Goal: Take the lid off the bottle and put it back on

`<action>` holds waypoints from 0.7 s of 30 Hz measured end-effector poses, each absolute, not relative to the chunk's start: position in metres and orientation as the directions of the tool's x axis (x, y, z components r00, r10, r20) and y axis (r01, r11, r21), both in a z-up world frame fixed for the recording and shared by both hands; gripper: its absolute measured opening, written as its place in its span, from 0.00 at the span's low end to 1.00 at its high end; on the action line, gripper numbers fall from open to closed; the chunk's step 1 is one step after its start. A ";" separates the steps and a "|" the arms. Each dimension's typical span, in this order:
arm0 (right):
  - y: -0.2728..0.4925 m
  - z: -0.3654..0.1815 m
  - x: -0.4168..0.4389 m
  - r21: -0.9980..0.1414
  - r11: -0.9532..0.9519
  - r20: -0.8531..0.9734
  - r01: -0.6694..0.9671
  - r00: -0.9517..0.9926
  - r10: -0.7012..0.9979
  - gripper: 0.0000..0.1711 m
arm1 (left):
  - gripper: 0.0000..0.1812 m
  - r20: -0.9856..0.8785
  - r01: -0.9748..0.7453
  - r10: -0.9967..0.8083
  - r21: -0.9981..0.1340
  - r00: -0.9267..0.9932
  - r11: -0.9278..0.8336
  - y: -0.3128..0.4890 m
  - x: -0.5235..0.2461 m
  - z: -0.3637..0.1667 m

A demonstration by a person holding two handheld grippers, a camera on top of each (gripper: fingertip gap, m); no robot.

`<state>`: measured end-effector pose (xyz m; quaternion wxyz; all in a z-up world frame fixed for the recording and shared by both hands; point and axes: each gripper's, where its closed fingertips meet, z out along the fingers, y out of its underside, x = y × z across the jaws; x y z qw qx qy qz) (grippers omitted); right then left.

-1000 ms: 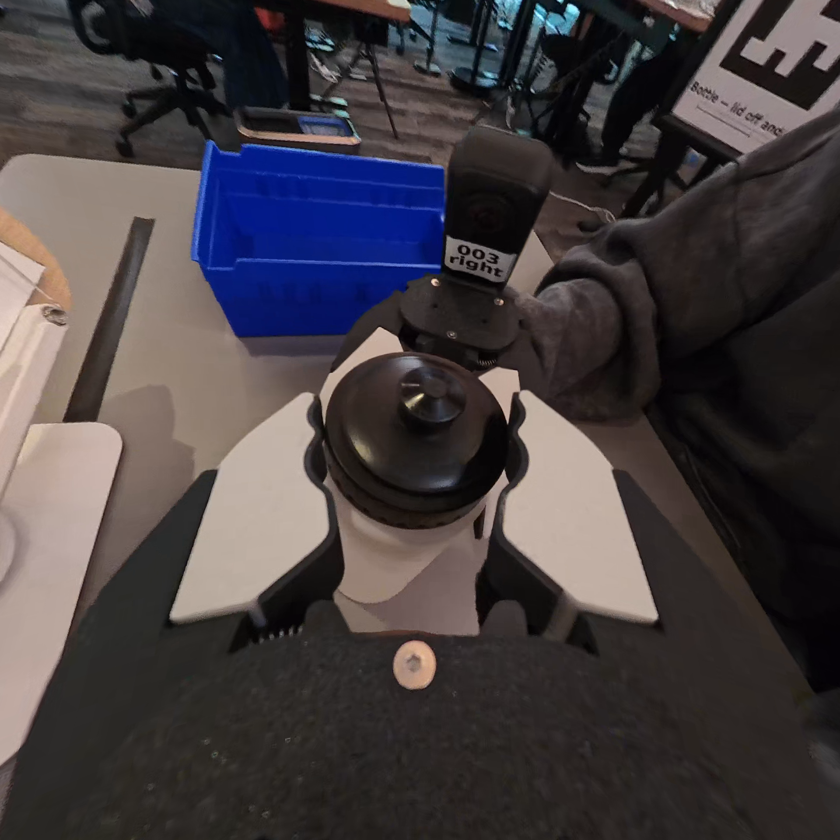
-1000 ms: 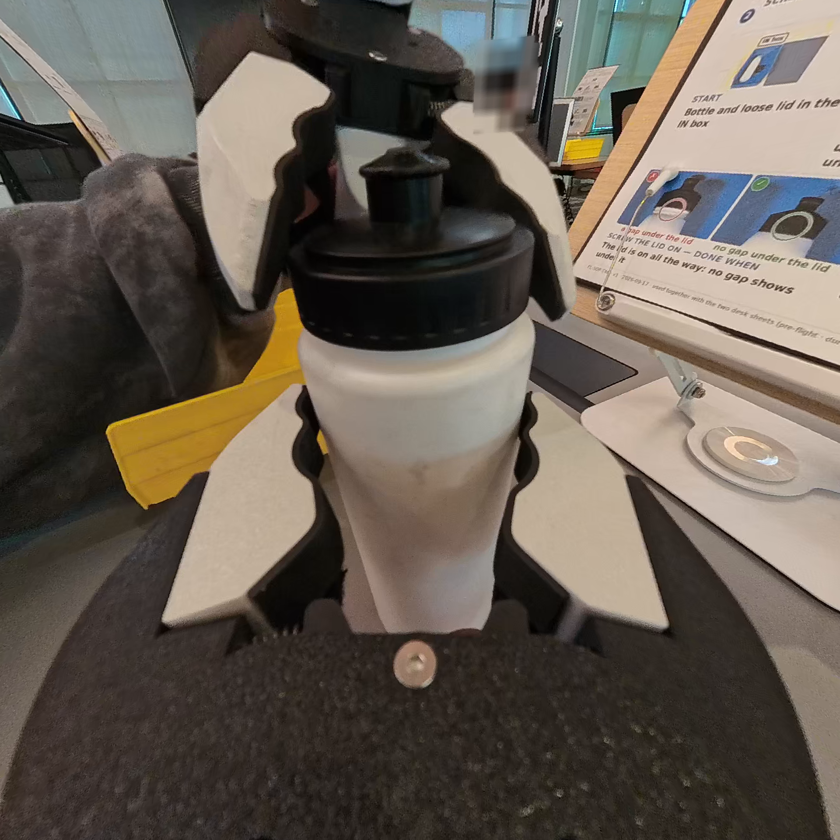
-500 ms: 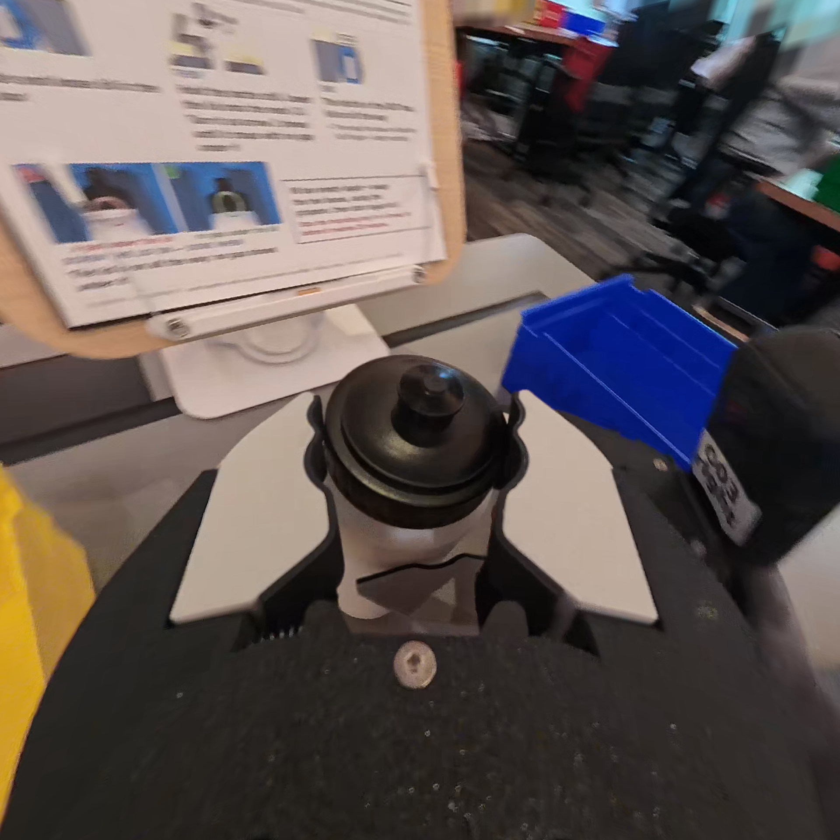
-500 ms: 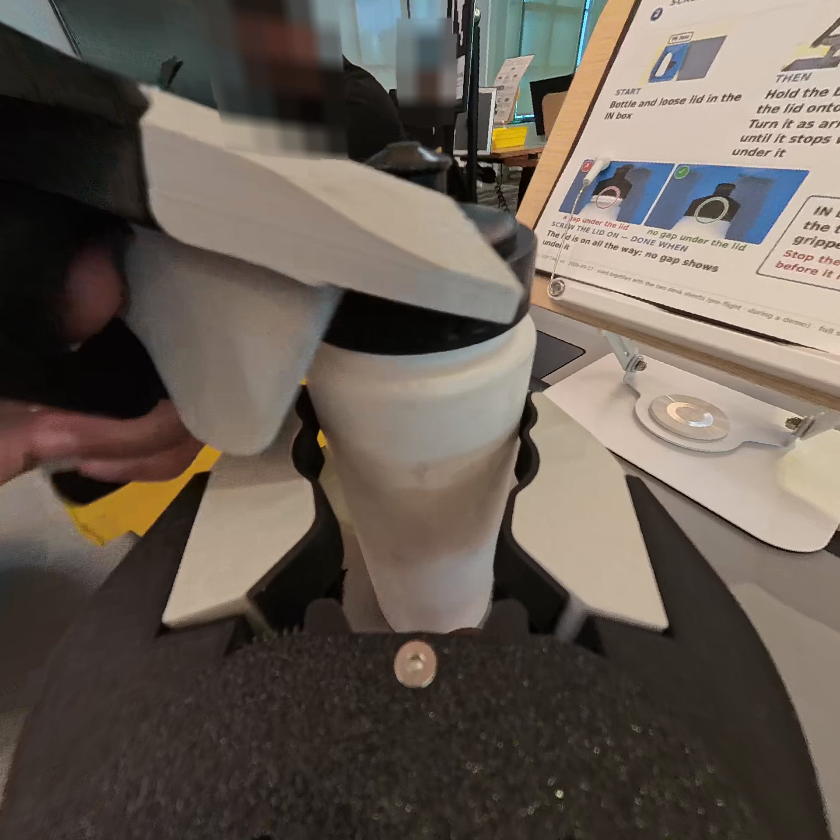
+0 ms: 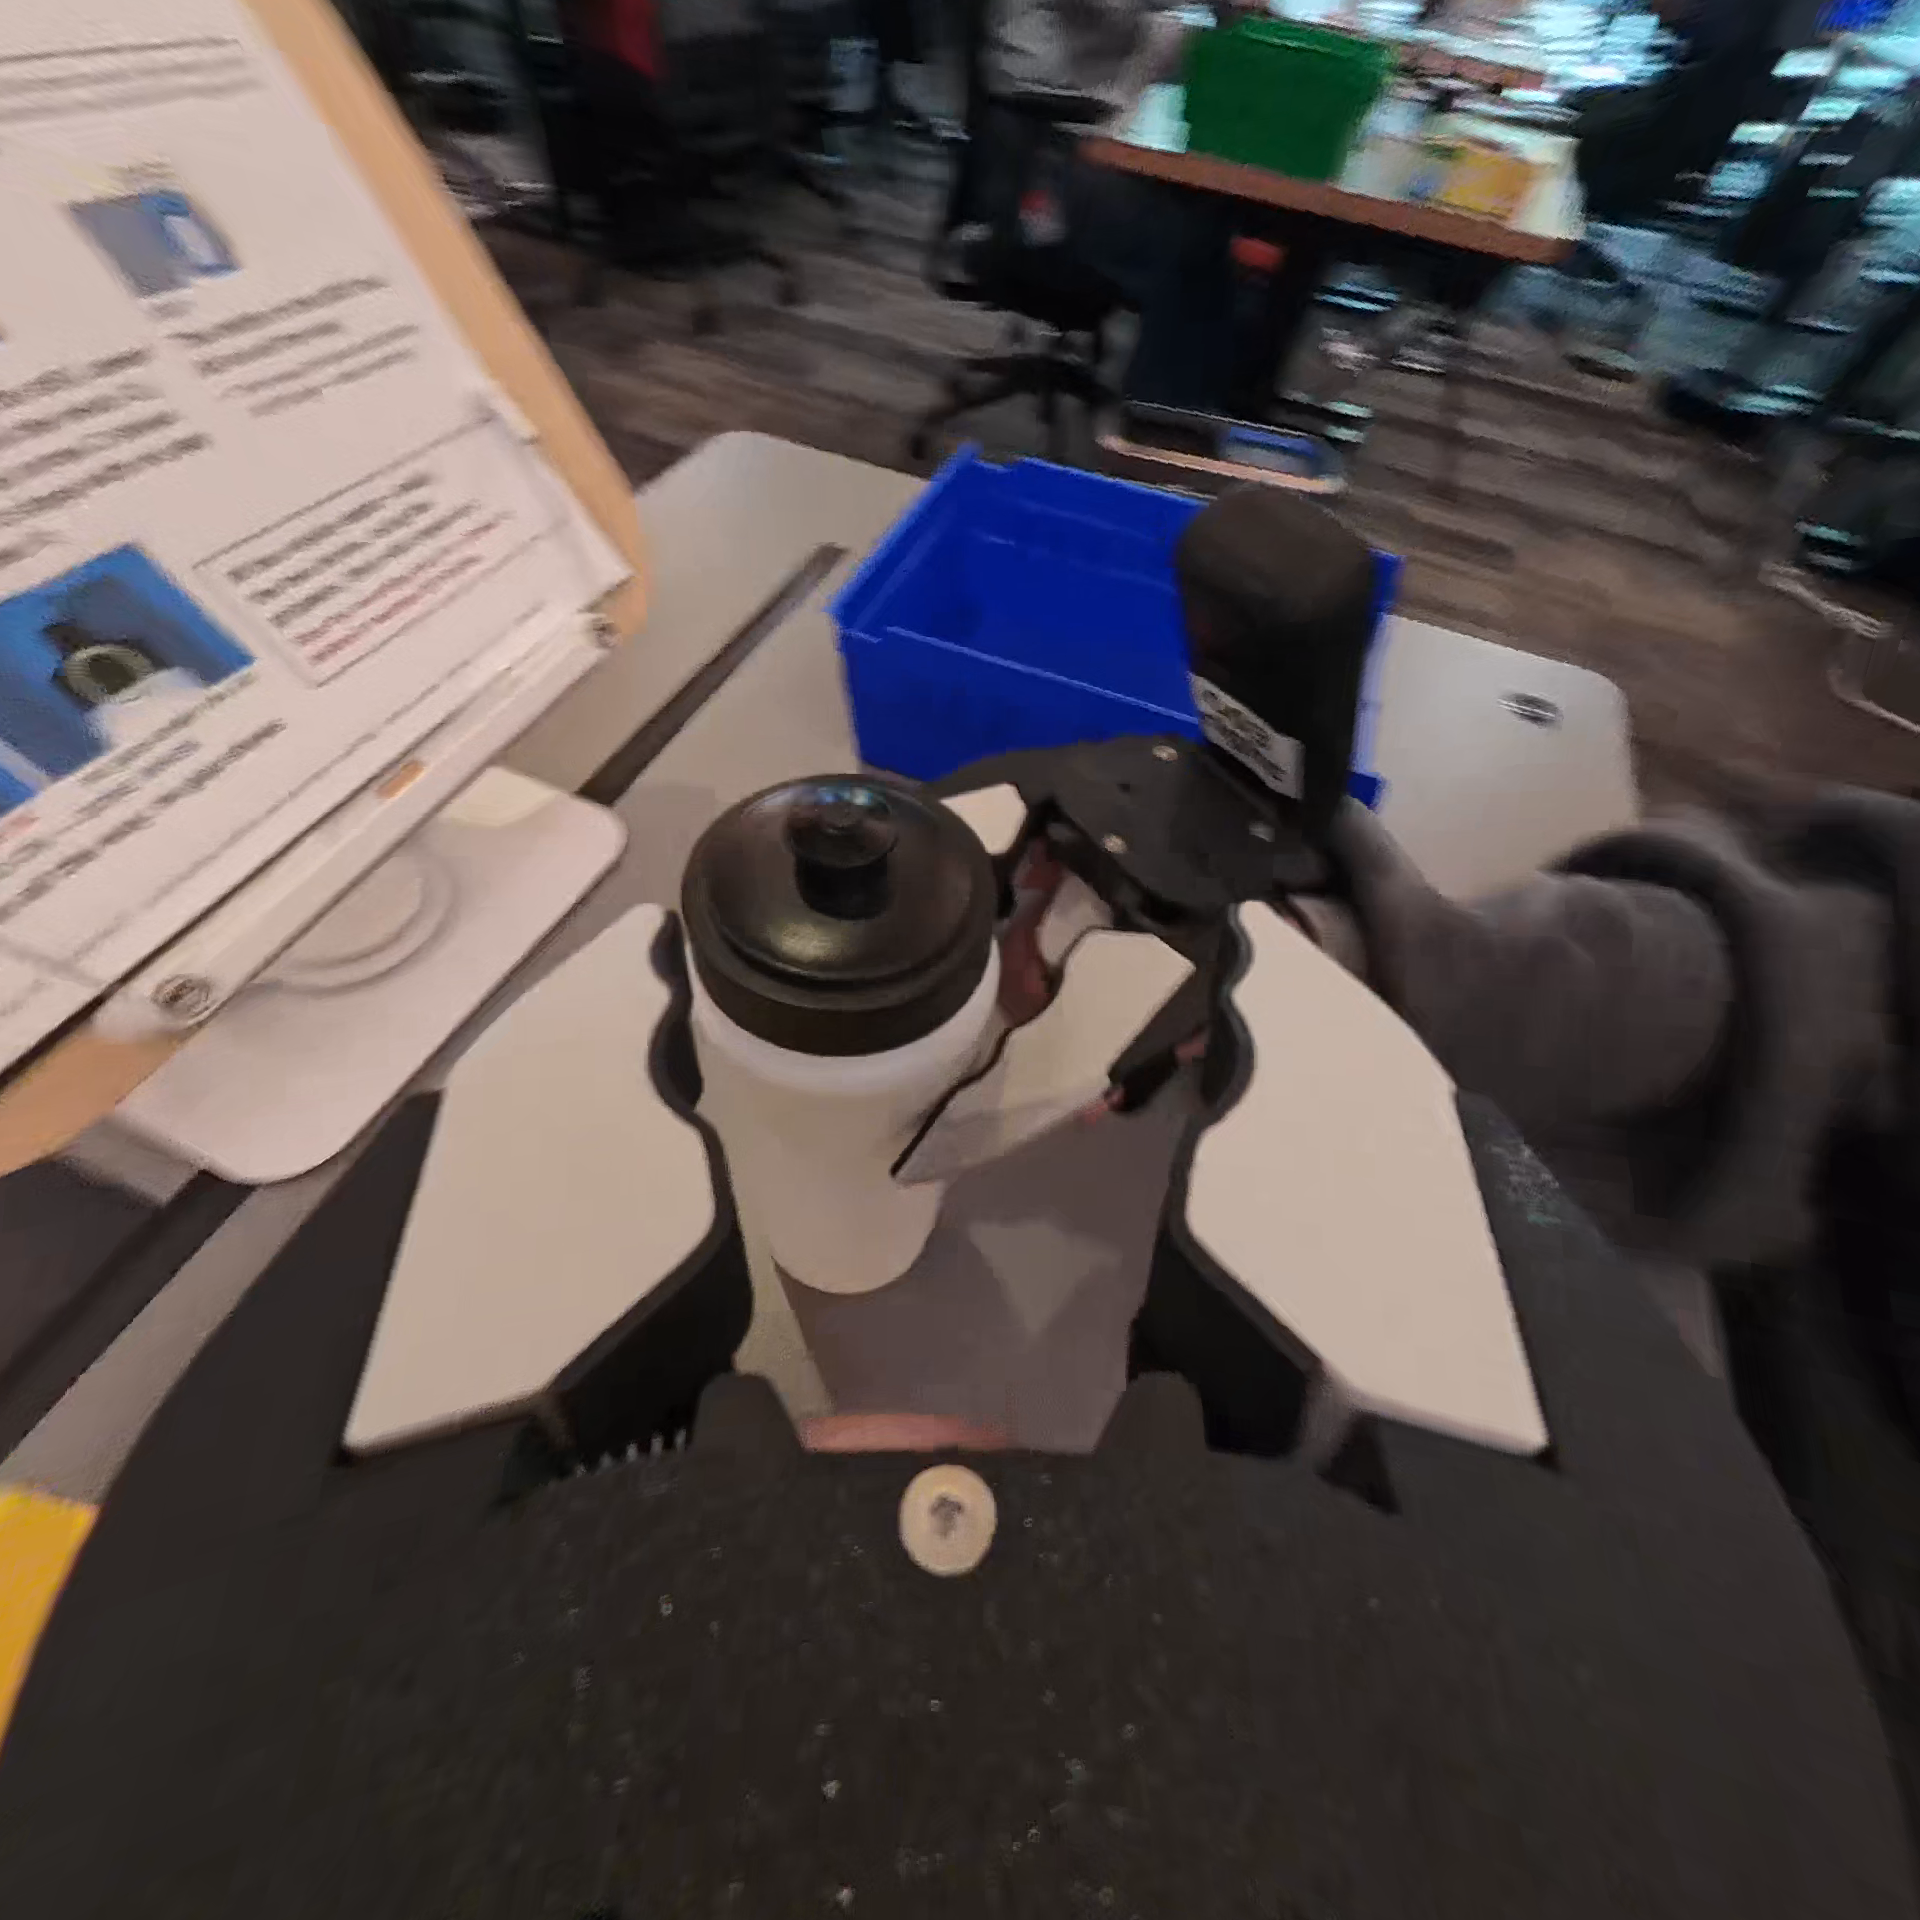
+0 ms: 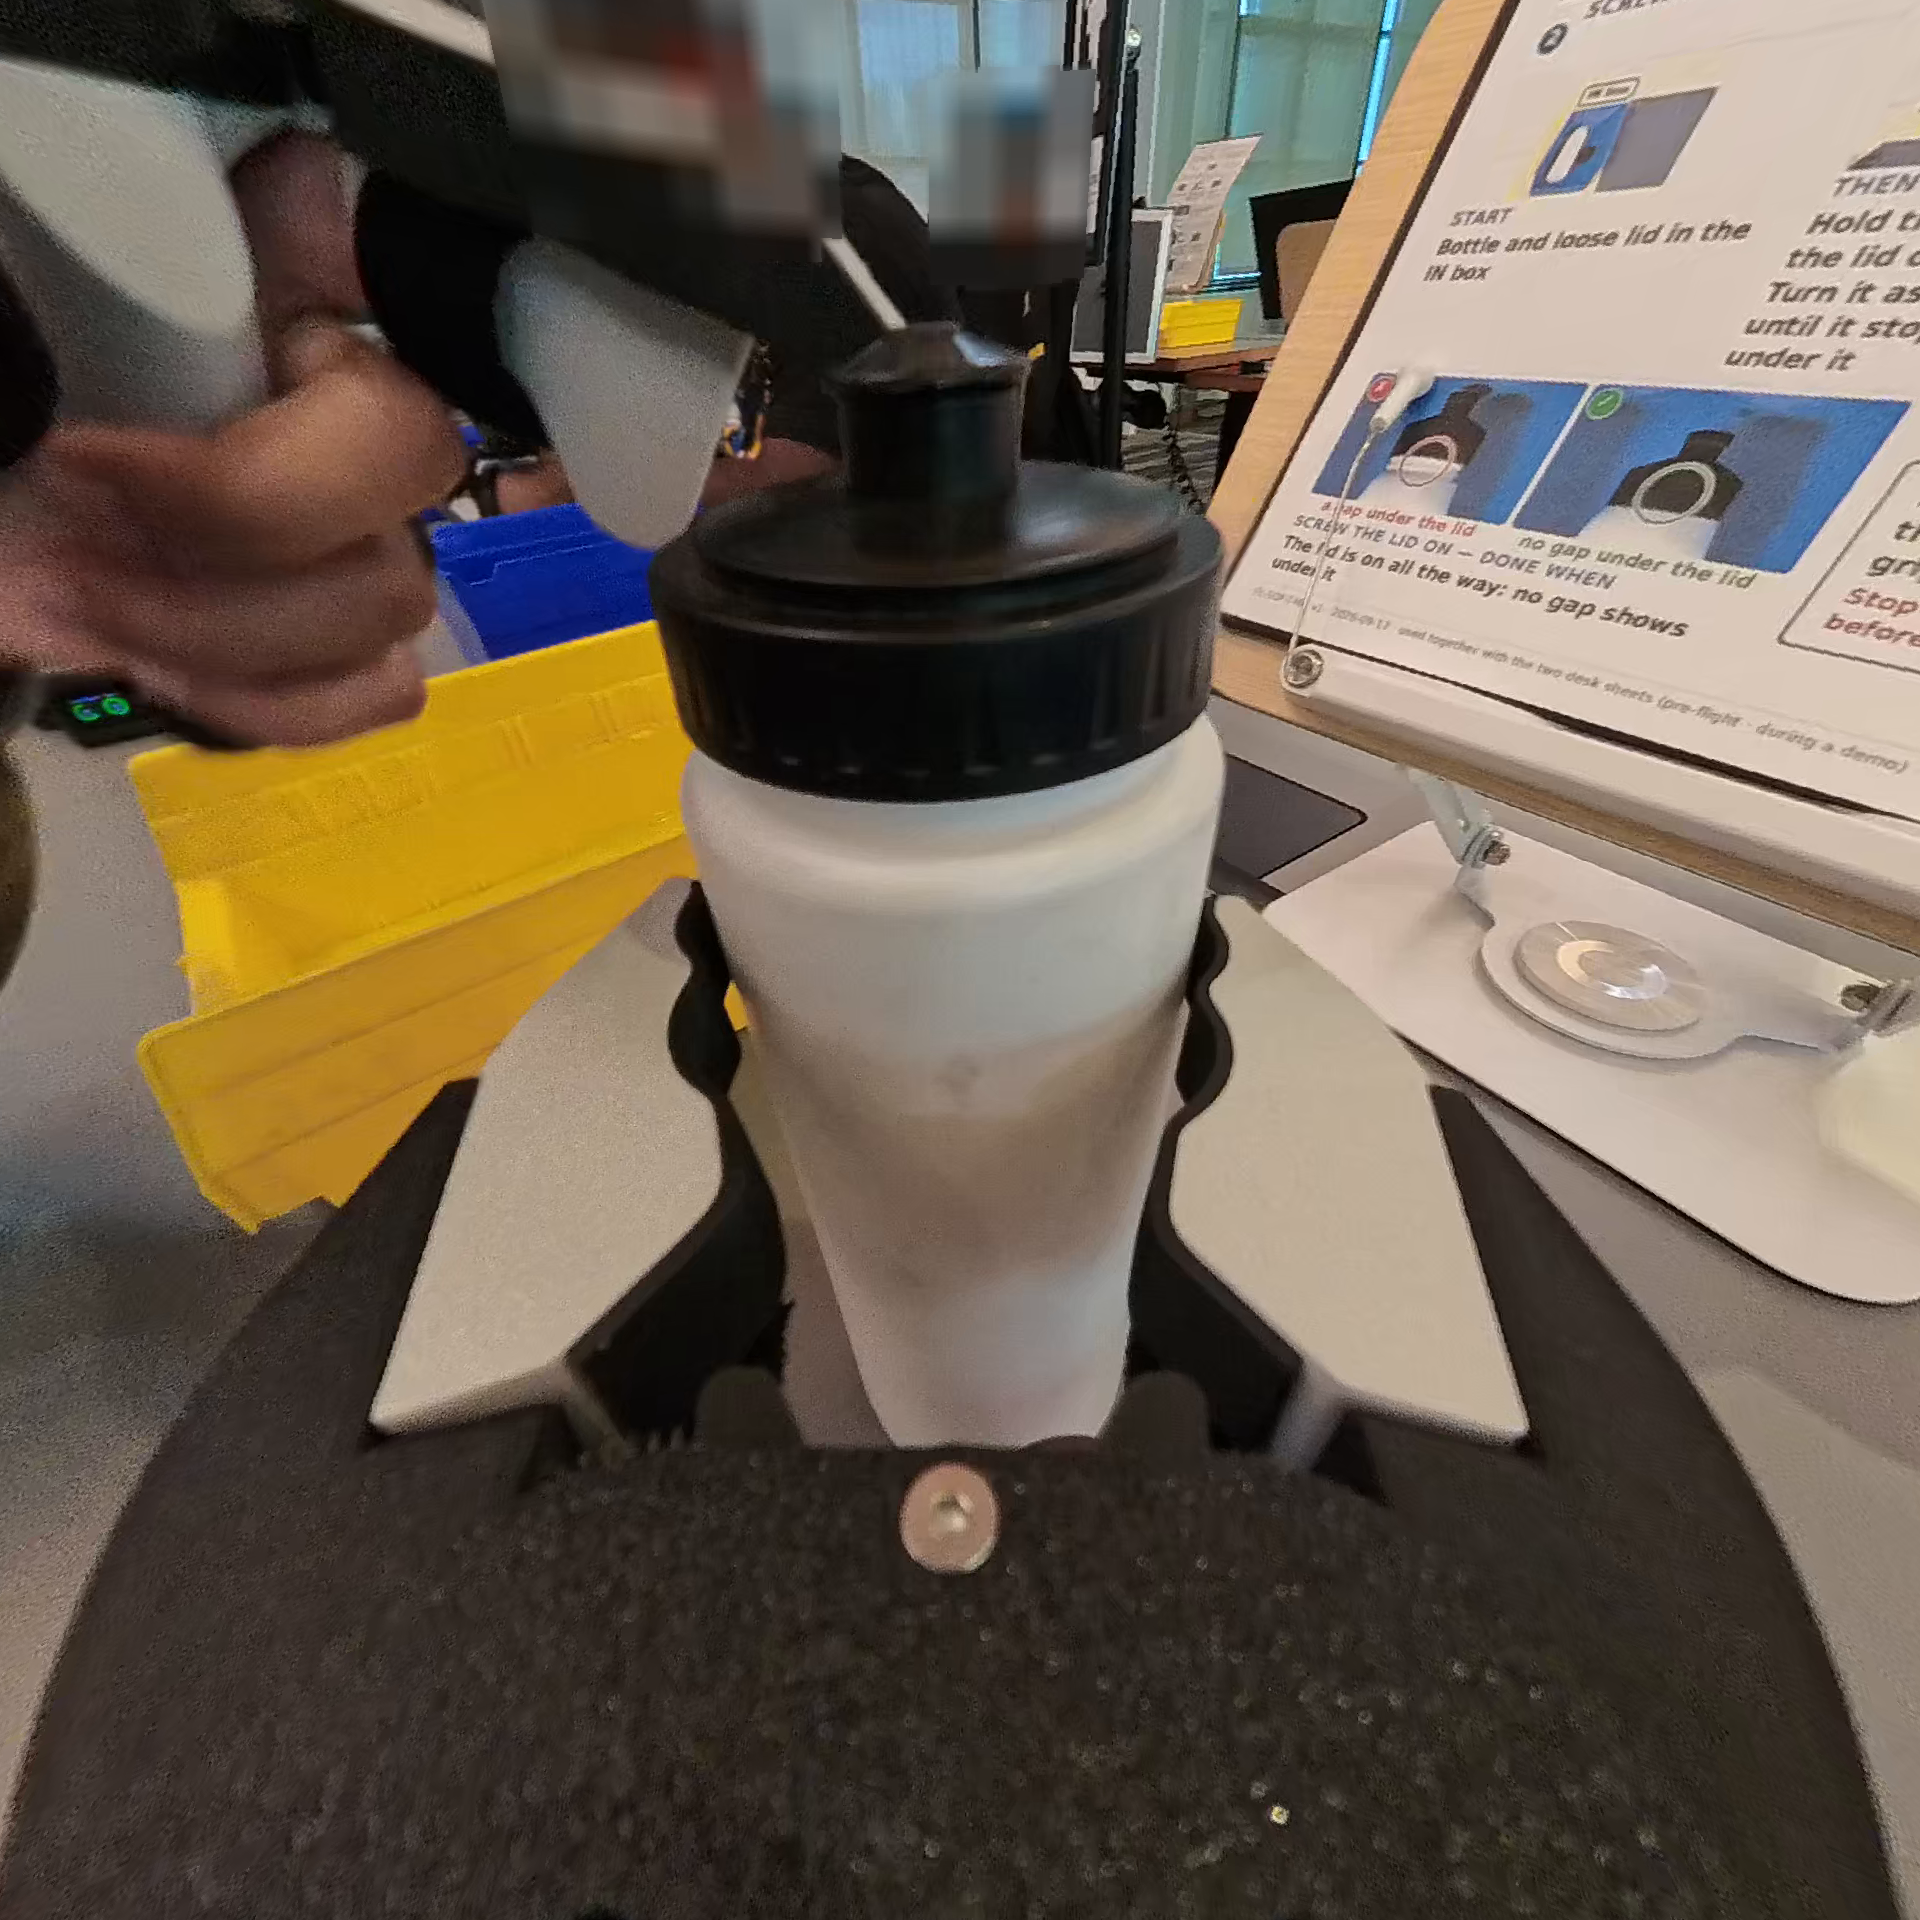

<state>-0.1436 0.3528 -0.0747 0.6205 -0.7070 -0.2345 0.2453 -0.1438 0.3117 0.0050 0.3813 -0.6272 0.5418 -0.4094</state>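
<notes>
While the right gripper (image 6: 951, 1049) is clamping the white bottle (image 6: 956, 1039) at frame centre, the left gripper (image 5: 940, 1039), a second ago closed around the black lid (image 5: 840, 902), is now standing spread with the lid by its left finger. Lid is sitting on the bottle, no gap showing; judging one twist finished, regrip likely.

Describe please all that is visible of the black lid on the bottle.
The lid is black, round, plastic-looking, with a ribbed side wall and a pull spout on top. It sits level on the upright white bottle, with no gap showing beneath. The right tongs are shut on the bottle's body below it. The left tongs are open and not gripping the lid.
</notes>
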 end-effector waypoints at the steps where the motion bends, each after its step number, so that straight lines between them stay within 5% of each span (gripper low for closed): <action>1: 0.352 -0.075 -0.144 -0.992 -0.119 -0.055 0.029 0.763 0.644 0.49 | 0.55 0.134 -0.381 -0.991 -0.916 -0.004 -0.123 0.311 -0.150 0.009; 9: 0.351 -0.075 -0.146 -0.991 -0.126 -0.052 0.042 0.751 0.659 0.49 | 0.59 0.171 -0.493 -0.938 -0.870 -0.302 -0.001 0.320 -0.135 -0.017; 11: 0.352 -0.075 -0.147 -0.991 -0.128 -0.051 0.044 0.751 0.659 0.49 | 0.57 0.155 -0.470 -0.935 -0.883 -0.319 0.014 0.325 -0.125 -0.023; 13: 0.352 -0.075 -0.147 -0.991 -0.129 -0.051 0.045 0.752 0.657 0.49 | 0.43 0.142 -0.425 -0.931 -0.905 -0.335 0.015 0.327 -0.118 -0.022; 17: 0.352 -0.075 -0.145 -0.990 -0.132 -0.053 0.043 0.760 0.648 0.49 | 0.41 0.125 -0.388 -0.946 -0.922 -0.298 0.000 0.329 -0.113 -0.022; 21: 0.355 -0.075 -0.139 -0.990 -0.140 -0.071 0.021 0.785 0.616 0.49 | 0.41 0.099 -0.400 -0.993 -0.914 -0.067 -0.064 0.335 -0.105 -0.022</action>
